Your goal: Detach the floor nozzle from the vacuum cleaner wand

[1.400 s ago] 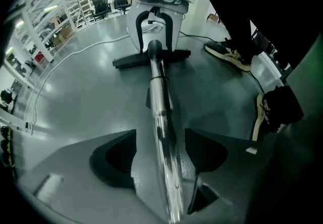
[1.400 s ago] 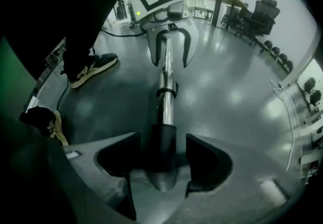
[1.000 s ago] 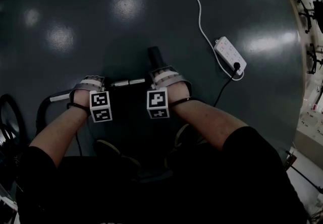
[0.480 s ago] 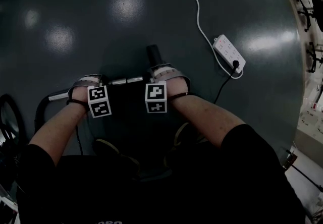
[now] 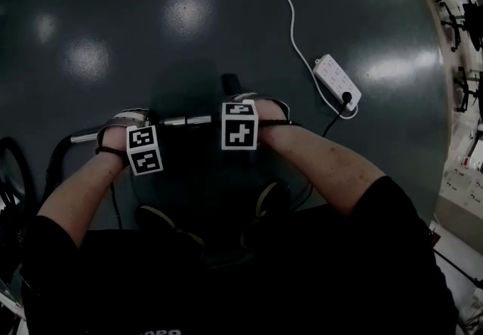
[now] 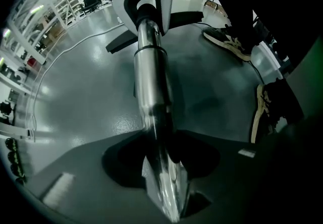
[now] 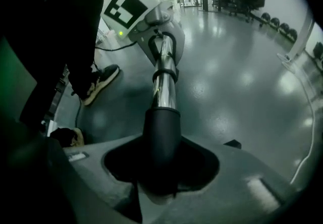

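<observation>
Black hose (image 5: 56, 167) curves on the floor (image 5: 189, 32) at far left and meets the end of the wand (image 5: 185, 121).

Left gripper (image 5: 124, 127): points straight down. Its jaws are closing with the chrome wand (image 6: 151, 81) between them and the pads against the tube (image 6: 161, 167). Marker cube faces the camera.

Wand: lies roughly level across the head view, spanning the gap between the two grippers, just above the floor.

Right gripper (image 5: 245, 109): tilted steeply down, clamped on the black neck (image 7: 161, 137) that sleeves over the chrome tube (image 7: 164, 92). Neck fills the notch between the jaws (image 7: 160, 167). Neck and wand are not yet apart; no gap shows at the joint.

Nozzle (image 6: 189, 16): seen in the left gripper view as a flat black head on the floor behind the right gripper, partly hidden by it.

Shoes (image 5: 158, 219) (image 5: 272, 198): planted near the person's body, below the wand in the head view.

Right of the grippers: a white power strip (image 5: 337, 83) on the floor, well apart from the wand, with one dark plug in it. White cable (image 5: 290, 16) runs from the strip toward the top edge.
</observation>
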`<control>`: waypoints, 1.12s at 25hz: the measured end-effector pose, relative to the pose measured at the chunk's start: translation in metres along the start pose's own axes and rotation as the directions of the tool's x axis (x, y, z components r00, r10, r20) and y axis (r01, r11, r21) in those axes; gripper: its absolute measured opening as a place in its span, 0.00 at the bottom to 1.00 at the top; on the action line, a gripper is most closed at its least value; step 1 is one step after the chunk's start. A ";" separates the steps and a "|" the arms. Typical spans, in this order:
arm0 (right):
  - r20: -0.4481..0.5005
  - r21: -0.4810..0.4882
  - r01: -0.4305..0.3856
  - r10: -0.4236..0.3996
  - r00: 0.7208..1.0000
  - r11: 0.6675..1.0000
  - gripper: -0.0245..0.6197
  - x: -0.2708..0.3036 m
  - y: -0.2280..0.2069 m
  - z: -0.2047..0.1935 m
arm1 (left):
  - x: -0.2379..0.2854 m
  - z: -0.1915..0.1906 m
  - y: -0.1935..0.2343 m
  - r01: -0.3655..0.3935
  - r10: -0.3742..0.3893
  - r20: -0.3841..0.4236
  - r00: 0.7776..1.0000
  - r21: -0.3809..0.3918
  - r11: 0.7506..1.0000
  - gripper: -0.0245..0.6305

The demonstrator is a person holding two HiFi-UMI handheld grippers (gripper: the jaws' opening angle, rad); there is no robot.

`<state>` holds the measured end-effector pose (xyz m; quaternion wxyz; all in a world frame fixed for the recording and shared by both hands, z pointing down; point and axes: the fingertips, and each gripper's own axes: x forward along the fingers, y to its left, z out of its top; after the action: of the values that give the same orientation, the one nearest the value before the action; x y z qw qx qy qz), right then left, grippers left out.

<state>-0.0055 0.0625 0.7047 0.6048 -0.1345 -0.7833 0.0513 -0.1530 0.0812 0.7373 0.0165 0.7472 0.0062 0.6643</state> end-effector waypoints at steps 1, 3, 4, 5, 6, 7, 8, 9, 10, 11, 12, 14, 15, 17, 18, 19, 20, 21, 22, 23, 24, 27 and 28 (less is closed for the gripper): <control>0.013 0.019 -0.042 0.042 0.999 0.999 0.27 -0.003 0.002 0.002 | -0.001 0.000 0.000 -0.002 0.002 -0.002 1.000 -0.002 1.000 0.31; 0.022 0.075 -0.134 0.133 0.991 0.988 0.28 -0.009 0.006 0.001 | -0.004 0.000 -0.001 -0.004 0.004 -0.004 1.000 -0.006 1.000 0.31; 0.024 0.114 -0.189 0.188 0.982 0.975 0.28 -0.012 0.010 -0.001 | -0.005 0.000 -0.001 -0.004 0.004 -0.003 1.000 -0.009 1.000 0.30; 0.038 0.149 -0.247 0.244 0.969 0.957 0.28 -0.016 0.013 -0.001 | -0.007 0.000 -0.001 -0.003 0.003 0.001 1.000 -0.012 1.000 0.30; 0.063 0.175 -0.303 0.297 0.953 0.937 0.28 -0.020 0.014 0.001 | -0.009 0.001 0.000 -0.004 0.004 0.006 1.000 -0.017 1.000 0.30; 0.090 0.199 -0.358 0.347 0.933 0.912 0.29 -0.023 0.015 0.003 | -0.011 0.002 0.000 -0.004 0.005 0.011 1.000 -0.023 1.000 0.30; 0.115 0.221 -0.409 0.393 0.912 0.885 0.29 -0.026 0.017 0.004 | -0.012 0.003 0.000 -0.006 0.006 0.016 1.000 -0.029 1.000 0.30; 0.133 0.236 -0.447 0.427 0.894 0.863 0.29 -0.030 0.017 0.005 | -0.014 0.004 0.001 -0.006 0.007 0.020 1.000 -0.035 0.999 0.30; 0.139 0.242 -0.461 0.440 0.887 0.854 0.29 -0.032 0.017 0.005 | -0.014 0.006 0.002 -0.006 0.007 0.024 1.000 -0.042 0.999 0.30; 0.127 0.237 -0.447 0.429 0.895 0.863 0.29 -0.034 0.016 0.004 | -0.015 0.007 0.003 -0.005 0.006 0.030 1.000 -0.051 0.999 0.29; 0.101 0.223 -0.407 0.394 0.913 0.886 0.29 -0.035 0.014 0.003 | -0.015 0.008 0.004 -0.001 0.004 0.041 0.999 -0.062 0.998 0.29; 0.051 0.168 -0.287 0.283 0.958 0.943 0.28 -0.037 0.010 0.003 | -0.018 0.011 0.004 0.009 -0.003 0.068 0.998 -0.089 0.996 0.29; 0.042 0.135 -0.224 0.221 0.974 0.965 0.28 -0.038 0.008 0.006 | -0.020 0.012 0.004 0.013 -0.005 0.083 0.997 -0.101 0.995 0.29; 0.020 0.076 -0.101 0.100 0.995 0.992 0.27 -0.038 0.003 0.008 | -0.024 0.012 0.005 0.023 -0.011 0.103 0.995 -0.119 0.993 0.29; 0.001 0.055 -0.044 0.044 0.999 0.998 0.27 -0.037 0.000 0.007 | -0.025 0.011 0.006 0.028 -0.015 0.104 0.994 -0.123 0.992 0.29; -0.010 0.035 0.013 -0.012 1.000 0.999 0.27 -0.036 -0.003 0.006 | -0.026 0.010 0.007 0.032 -0.020 0.103 0.994 -0.124 0.992 0.29; -0.016 0.012 0.073 -0.073 0.997 0.997 0.26 -0.034 -0.005 0.005 | -0.025 0.009 0.008 0.036 -0.023 0.102 0.995 -0.124 0.992 0.29; -0.027 -0.018 0.143 -0.144 0.989 0.990 0.26 -0.032 -0.009 0.003 | -0.024 0.009 0.008 0.038 -0.025 0.102 0.994 -0.126 0.991 0.29; -0.044 -0.060 0.223 -0.226 0.973 0.973 0.26 -0.031 -0.014 0.001 | -0.022 0.010 0.010 0.039 -0.025 0.104 0.994 -0.130 0.991 0.29; -0.055 -0.114 0.305 -0.313 0.948 0.945 0.25 -0.030 -0.021 -0.001 | -0.020 0.010 0.011 0.040 -0.025 0.107 0.994 -0.137 0.990 0.29; -0.055 -0.175 0.381 -0.396 0.917 0.908 0.25 -0.028 -0.029 -0.002 | -0.019 0.010 0.013 0.042 -0.026 0.108 0.994 -0.148 0.988 0.29; -0.023 -0.298 0.510 -0.540 0.841 0.807 0.25 -0.028 -0.044 0.001 | -0.018 0.006 0.014 0.050 -0.030 0.110 0.993 -0.183 0.982 0.29; -0.014 -0.306 0.507 -0.536 0.844 0.806 0.25 -0.026 -0.045 0.002 | -0.018 0.005 0.014 0.050 -0.030 0.109 0.994 -0.190 0.981 0.29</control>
<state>-0.0080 0.0123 0.6910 0.6075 -0.0038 -0.7574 -0.2394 -0.1505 0.0663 0.7193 0.1021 0.7758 -0.0438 0.6211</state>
